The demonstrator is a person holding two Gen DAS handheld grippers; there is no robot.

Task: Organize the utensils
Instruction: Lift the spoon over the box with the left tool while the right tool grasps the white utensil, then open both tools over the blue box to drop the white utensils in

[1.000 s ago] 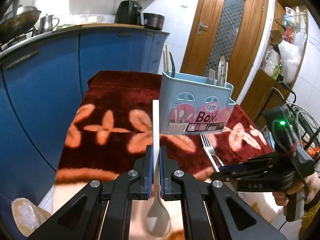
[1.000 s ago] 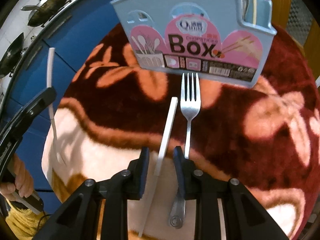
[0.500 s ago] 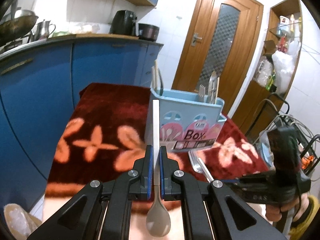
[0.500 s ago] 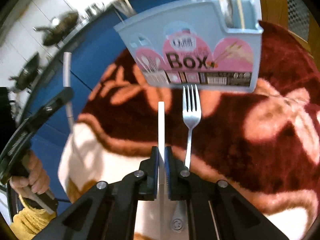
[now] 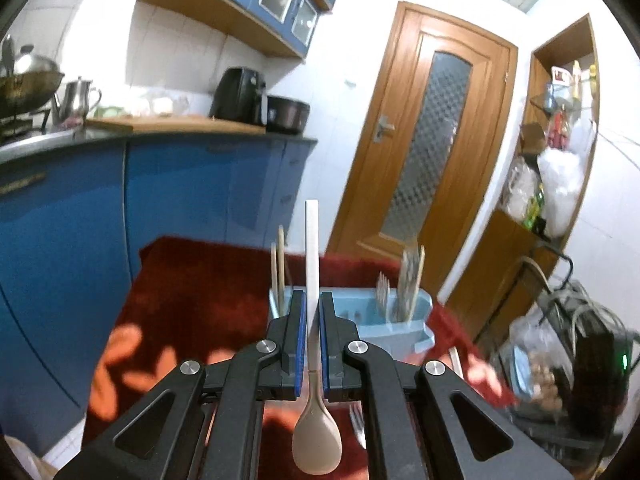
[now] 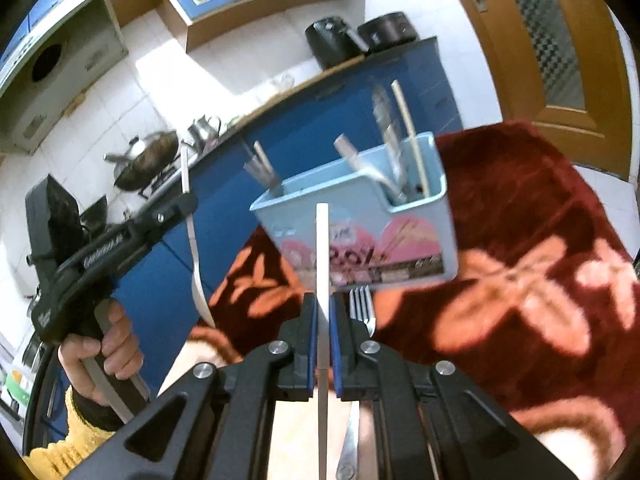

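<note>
Now we see both grippers clenched on utensils above the red floral cloth (image 6: 520,216). Our left gripper (image 5: 313,308) grips a spoon (image 5: 317,440) by its white handle, with the beige bowl hanging back toward the camera and the handle pointing up and forward. Our right gripper (image 6: 323,312) is closed on a thin white stick (image 6: 322,248), perhaps a chopstick; motion blur leaves it unclear. Its jaws have just been closing, with the stick between them. Ahead of both stands the light blue box (image 6: 400,204), already holding chopsticks and metal cutlery upright in its compartments. A fork (image 6: 362,308) lies on the cloth just beside the right gripper, tines toward the box. In the right view a hand (image 6: 100,348) with a yellow cuff holds the left gripper's handle.
</note>
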